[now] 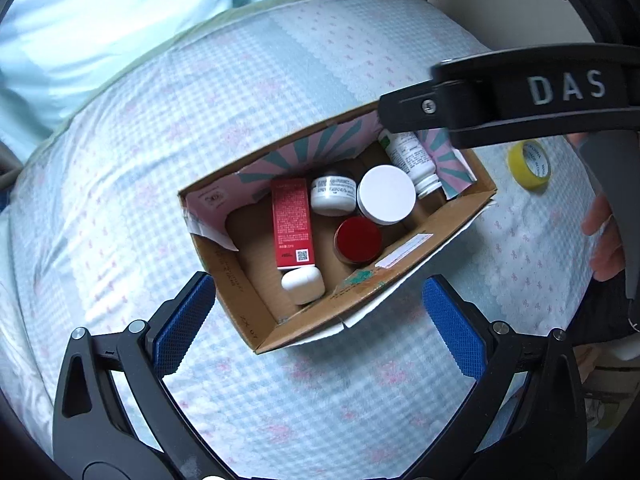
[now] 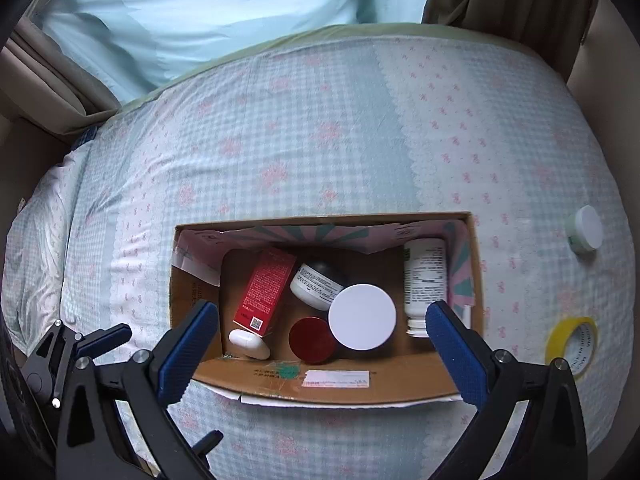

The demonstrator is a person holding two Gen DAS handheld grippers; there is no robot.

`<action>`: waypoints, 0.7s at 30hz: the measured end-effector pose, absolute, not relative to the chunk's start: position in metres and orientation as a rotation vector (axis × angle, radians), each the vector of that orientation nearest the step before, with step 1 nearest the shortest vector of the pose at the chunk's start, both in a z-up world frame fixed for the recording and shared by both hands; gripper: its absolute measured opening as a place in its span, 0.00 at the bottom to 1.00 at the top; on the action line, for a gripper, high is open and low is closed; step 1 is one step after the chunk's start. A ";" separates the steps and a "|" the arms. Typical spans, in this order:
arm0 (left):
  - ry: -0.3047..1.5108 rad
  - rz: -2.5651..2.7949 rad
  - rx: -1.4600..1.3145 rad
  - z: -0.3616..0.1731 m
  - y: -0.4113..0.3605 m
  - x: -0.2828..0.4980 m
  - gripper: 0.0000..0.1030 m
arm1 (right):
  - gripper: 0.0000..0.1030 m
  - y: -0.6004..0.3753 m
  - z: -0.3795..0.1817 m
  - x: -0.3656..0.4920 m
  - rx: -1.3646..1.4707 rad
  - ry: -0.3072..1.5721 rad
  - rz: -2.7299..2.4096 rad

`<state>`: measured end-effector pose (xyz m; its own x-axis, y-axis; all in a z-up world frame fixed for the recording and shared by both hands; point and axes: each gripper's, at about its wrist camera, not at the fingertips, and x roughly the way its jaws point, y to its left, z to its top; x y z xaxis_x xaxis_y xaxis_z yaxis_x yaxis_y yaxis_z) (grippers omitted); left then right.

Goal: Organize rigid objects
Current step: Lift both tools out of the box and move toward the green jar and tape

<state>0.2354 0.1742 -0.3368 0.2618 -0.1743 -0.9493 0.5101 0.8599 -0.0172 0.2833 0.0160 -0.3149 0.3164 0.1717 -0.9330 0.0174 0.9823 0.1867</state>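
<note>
An open cardboard box (image 2: pixel 400 388) (image 1: pixel 400 252) lies on the bed. In it are a red carton (image 2: pixel 264 288) (image 1: pixel 291 222), a white jar with a wide lid (image 2: pixel 362 317) (image 1: pixel 386 194), a red-lidded jar (image 2: pixel 312 340) (image 1: pixel 357 239), a small white jar (image 2: pixel 316 282) (image 1: pixel 333 195), a white bottle lying down (image 2: pixel 425 276) (image 1: pixel 412 158) and a white oval case (image 2: pixel 249 344) (image 1: pixel 303 285). My right gripper (image 2: pixel 322 338) is open and empty over the box. My left gripper (image 1: pixel 318 312) is open and empty at the box's near end.
A yellow tape roll (image 2: pixel 572 342) (image 1: pixel 530 164) and a white-lidded jar (image 2: pixel 586 227) lie on the checked bedspread (image 2: pixel 320 132) right of the box. The right gripper's body (image 1: pixel 520 96) crosses the left wrist view. A pale blue pillow (image 2: pixel 200 12) lies behind.
</note>
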 end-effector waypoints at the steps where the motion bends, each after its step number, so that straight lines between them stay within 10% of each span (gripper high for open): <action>1: 1.214 -0.473 0.330 -0.326 0.167 0.236 1.00 | 1.00 0.010 -0.302 0.277 0.165 1.228 0.085; 21: 1.084 -0.707 0.484 -0.246 -0.017 0.272 1.00 | 1.00 -0.175 -0.243 0.132 0.240 1.145 -0.327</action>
<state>0.2720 -0.0174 -0.2463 0.2880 -0.2795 -0.9159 0.7258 0.6877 0.0184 0.1320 -0.1751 -0.2427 0.3743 -0.1313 -0.9180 0.3741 0.9272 0.0199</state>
